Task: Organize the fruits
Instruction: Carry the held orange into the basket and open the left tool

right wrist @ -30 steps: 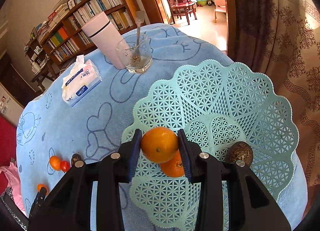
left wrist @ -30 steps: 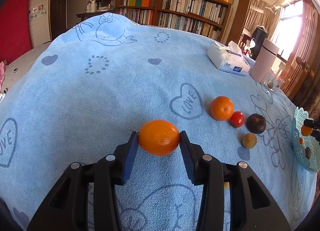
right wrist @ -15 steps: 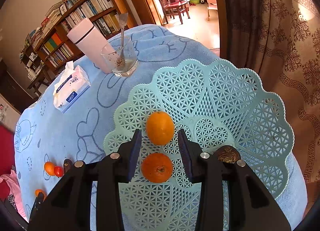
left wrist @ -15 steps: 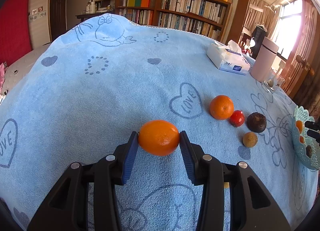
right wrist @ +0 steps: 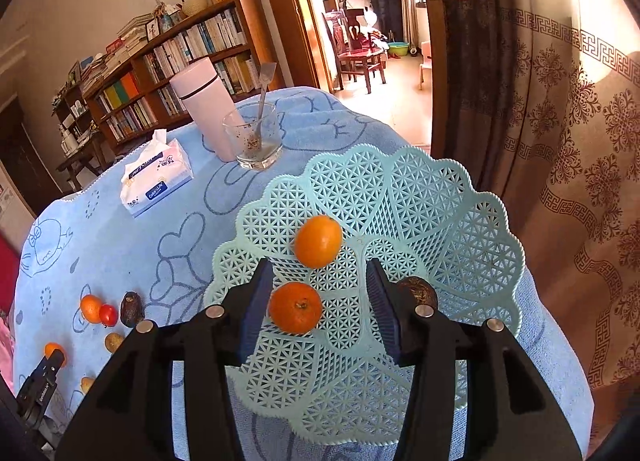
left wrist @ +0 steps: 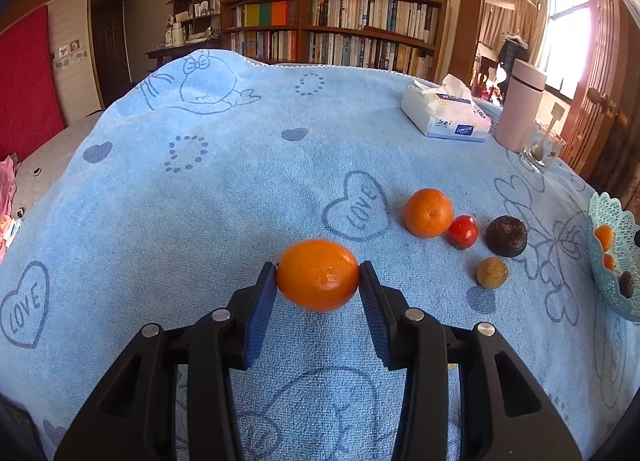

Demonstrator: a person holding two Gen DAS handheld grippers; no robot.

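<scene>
- On the blue towel-covered table (left wrist: 200, 201), left gripper (left wrist: 318, 275) is clamping an orange (left wrist: 318, 275) between its blue pads (left wrist: 258, 313), holding it clear of the cloth
- At two o'clock from that held orange, four loose fruits are sitting on the towel: a second orange (left wrist: 428, 212), a small red tomato (left wrist: 463, 232) touching it, a dark round fruit (left wrist: 506, 236) just beside the tomato, a small tan fruit (left wrist: 492, 272) near the front of the group
- At three o'clock, far edge of left wrist view, the mint lattice basket (left wrist: 612, 301) is showing only its rim, fruit partly visible inside
- Over the basket (right wrist: 440, 201), right gripper (right wrist: 320, 285) is hanging with jaws apart, having just been opening; pads are pressing on nothing
- Just past the fingertips at twelve o'clock, a released orange (right wrist: 318, 241) is lying on the lattice floor
- Between the open jaws, toward the left finger, a stem-up orange (right wrist: 295, 307) is resting in the basket; contact with that pad cannot be told
- At three o'clock of the jaws, a dark wrinkled fruit (right wrist: 416, 289) is lying in the basket, partly hidden behind the right finger
- At eleven o'clock beyond the basket, a glass with a spoon (right wrist: 254, 141), a pale pink flask (right wrist: 206, 109) and a tissue pack (right wrist: 156, 177) are standing on the towel
- Bookshelves (left wrist: 336, 33) are filling the back wall
</scene>
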